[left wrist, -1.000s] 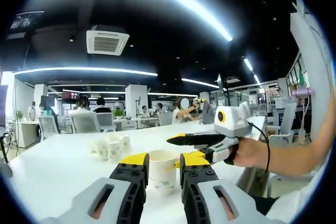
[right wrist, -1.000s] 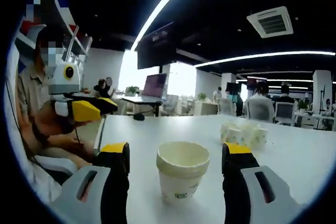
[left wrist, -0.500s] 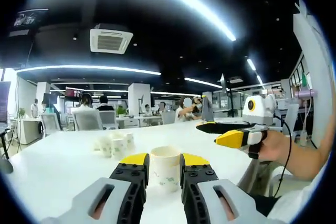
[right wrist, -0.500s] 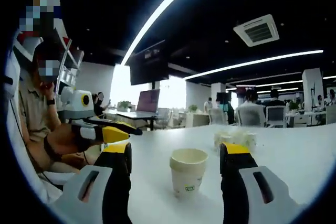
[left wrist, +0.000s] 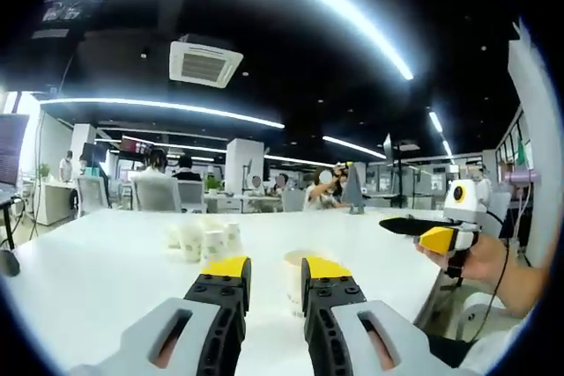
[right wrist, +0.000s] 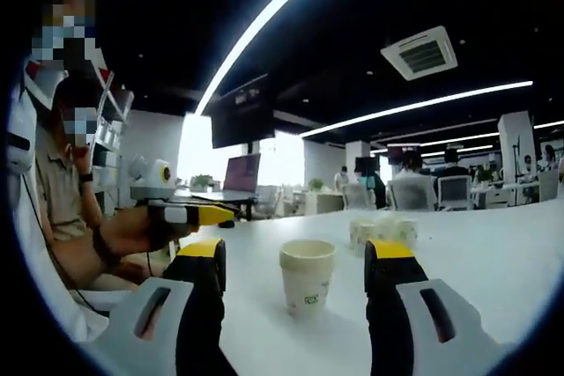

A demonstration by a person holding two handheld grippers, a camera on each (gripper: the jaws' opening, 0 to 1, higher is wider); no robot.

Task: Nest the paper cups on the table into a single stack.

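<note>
Single paper cup (right wrist: pixel 307 276) stands upright on white tabletop (right wrist: pixel 493 253), apart from a cluster of cups (right wrist: pixel 381 231) behind it. Right claw (right wrist: pixel 294 257) spread wide, jaws flanking the cup without touching. Left claw (left wrist: pixel 269 269) narrowly parted just before the cup, not pinching it.
</note>
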